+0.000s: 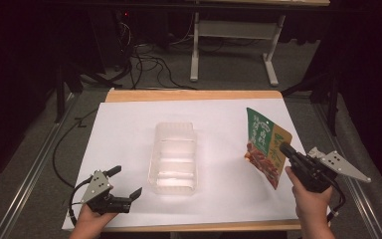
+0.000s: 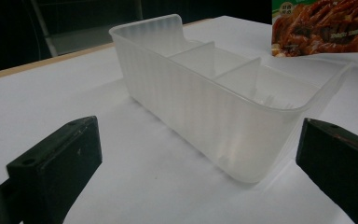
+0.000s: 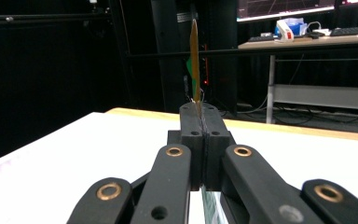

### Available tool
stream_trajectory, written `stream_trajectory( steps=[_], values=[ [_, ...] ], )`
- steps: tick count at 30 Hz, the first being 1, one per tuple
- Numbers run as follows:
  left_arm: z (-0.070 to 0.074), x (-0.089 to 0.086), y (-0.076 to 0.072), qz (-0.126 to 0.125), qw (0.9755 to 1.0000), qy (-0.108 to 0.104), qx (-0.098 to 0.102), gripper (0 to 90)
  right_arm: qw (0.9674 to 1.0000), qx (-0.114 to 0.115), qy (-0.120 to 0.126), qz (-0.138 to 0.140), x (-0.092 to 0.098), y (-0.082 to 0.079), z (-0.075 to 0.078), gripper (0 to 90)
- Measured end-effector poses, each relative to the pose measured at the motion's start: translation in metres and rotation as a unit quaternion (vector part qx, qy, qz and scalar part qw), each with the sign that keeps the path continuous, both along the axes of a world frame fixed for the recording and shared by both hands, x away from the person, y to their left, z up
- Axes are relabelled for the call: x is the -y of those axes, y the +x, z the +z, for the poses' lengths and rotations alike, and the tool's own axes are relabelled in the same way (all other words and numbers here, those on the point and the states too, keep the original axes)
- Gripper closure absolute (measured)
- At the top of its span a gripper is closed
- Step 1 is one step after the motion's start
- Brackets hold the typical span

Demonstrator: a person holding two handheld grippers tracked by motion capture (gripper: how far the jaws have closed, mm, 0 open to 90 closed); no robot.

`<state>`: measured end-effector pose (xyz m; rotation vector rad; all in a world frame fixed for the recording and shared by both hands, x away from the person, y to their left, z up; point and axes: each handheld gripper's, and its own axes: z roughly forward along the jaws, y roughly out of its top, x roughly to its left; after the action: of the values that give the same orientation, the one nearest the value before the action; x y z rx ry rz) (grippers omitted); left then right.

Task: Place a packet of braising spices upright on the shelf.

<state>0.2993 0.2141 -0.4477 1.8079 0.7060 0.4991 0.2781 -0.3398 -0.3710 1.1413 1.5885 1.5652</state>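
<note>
The worktop (image 1: 129,129) carries a clear divided tray (image 1: 174,157) at its centre, still empty. Near the right edge, the right claw (image 1: 284,149) grips a snack pouch (image 1: 265,144) aloft, probably tray-bound. The left claw (image 1: 127,186) rests released by the near-left corner.

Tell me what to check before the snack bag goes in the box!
1. Right tongs shut on the green and orange snack packet: ok.
2. Packet lifted off the white table sheet: ok, it hangs tilted.
3. Clear plastic box with three compartments upright, compartments look empty: ok.
4. Left tongs open, apart from the box: ok.
5. Packet small enough for a compartment: cannot tell.
</note>
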Motion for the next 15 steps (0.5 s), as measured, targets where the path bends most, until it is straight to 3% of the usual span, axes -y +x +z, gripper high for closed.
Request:
stream_trajectory(
  steps=[4, 15],
  values=[
    [0.0, 0.0, 0.001, 0.0, 1.0, -0.001, 0.001, 0.7, 0.9999, -0.003, -0.011, -0.007, 0.006, -0.009, -0.003, 90.0],
    [-0.001, 0.001, 0.002, -0.003, 1.0, -0.002, -0.003, 0.7, 0.9997, -0.014, 0.0, -0.021, 0.019, -0.02, -0.012, 88.6]
  ],
)
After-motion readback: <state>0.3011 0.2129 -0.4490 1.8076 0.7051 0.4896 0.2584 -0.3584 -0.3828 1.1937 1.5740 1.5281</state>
